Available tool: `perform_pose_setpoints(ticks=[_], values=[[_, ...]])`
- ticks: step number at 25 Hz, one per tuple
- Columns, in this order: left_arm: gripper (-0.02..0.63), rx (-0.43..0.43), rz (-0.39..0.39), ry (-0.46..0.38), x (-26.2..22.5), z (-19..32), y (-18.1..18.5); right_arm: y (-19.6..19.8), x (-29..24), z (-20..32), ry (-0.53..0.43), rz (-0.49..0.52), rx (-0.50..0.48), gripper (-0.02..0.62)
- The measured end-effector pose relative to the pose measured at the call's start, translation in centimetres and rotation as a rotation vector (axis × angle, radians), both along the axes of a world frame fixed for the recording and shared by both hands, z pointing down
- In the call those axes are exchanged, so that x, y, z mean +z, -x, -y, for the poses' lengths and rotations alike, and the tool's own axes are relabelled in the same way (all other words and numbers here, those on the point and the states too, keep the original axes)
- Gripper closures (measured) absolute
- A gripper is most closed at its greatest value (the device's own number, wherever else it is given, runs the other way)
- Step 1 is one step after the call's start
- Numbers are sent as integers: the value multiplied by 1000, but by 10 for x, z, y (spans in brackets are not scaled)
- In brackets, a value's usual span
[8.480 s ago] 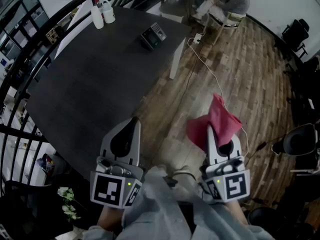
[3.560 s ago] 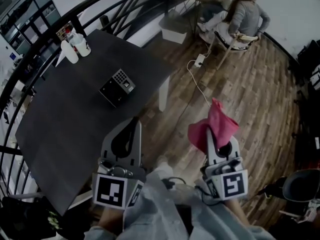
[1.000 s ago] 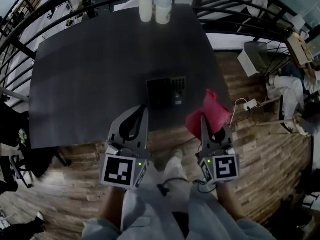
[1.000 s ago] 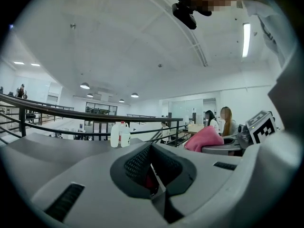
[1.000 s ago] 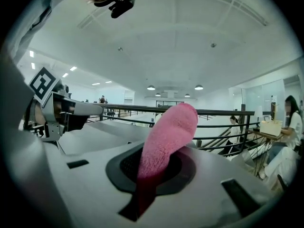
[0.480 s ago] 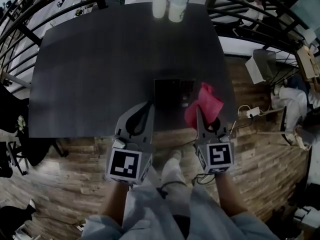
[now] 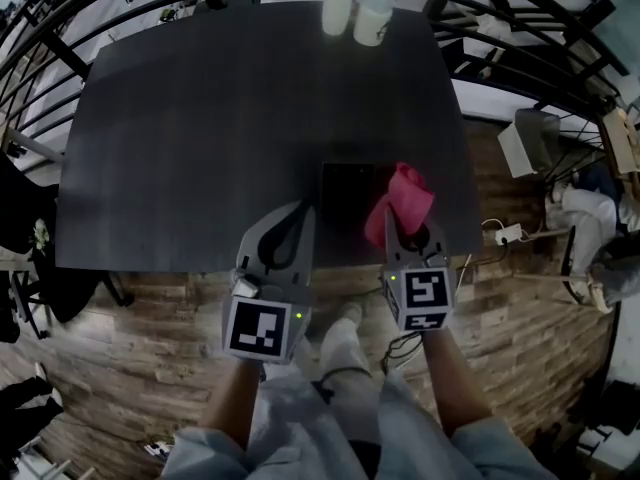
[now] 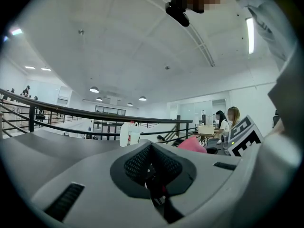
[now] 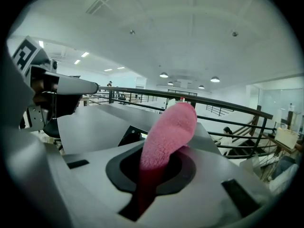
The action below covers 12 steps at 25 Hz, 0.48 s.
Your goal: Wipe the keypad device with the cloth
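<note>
The keypad device (image 7: 345, 190) is a dark flat box near the front edge of the dark table (image 7: 200, 118). Its right part is hidden behind the pink cloth (image 7: 402, 196). My right gripper (image 7: 388, 218) is shut on that cloth, which stands up from its jaws (image 9: 168, 132) and hangs over the device's right side; whether it touches, I cannot tell. A dark corner of the device (image 9: 129, 136) shows just left of the cloth. My left gripper (image 7: 302, 208) is shut on nothing, at the table's front edge just left of the device. The cloth (image 8: 192, 144) also shows in the left gripper view.
Two white bottles (image 7: 356, 8) stand at the table's far edge, also seen as bottles (image 8: 129, 133) in the left gripper view. A black railing (image 7: 520, 28) curves round behind the table. On the wooden floor to the right are a power strip (image 7: 505, 234) and a seated person (image 7: 590, 208).
Both grippers have moved forward to the table's front edge. The cloth in the right gripper has come over the keypad device's right side, covering its keys. The table now lies squarely ahead.
</note>
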<state>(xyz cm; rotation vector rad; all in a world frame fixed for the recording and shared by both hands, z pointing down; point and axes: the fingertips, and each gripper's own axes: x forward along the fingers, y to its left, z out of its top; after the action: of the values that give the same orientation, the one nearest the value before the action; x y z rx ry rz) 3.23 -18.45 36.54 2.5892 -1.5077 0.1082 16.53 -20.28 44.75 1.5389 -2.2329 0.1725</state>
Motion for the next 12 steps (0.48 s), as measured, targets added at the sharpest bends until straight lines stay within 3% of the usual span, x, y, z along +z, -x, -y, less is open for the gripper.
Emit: perform_pose_setpoints(ticks=[12], values=[[598,-35,-19,-18,1,2,19,31,14,25,22,-30,-59,568]])
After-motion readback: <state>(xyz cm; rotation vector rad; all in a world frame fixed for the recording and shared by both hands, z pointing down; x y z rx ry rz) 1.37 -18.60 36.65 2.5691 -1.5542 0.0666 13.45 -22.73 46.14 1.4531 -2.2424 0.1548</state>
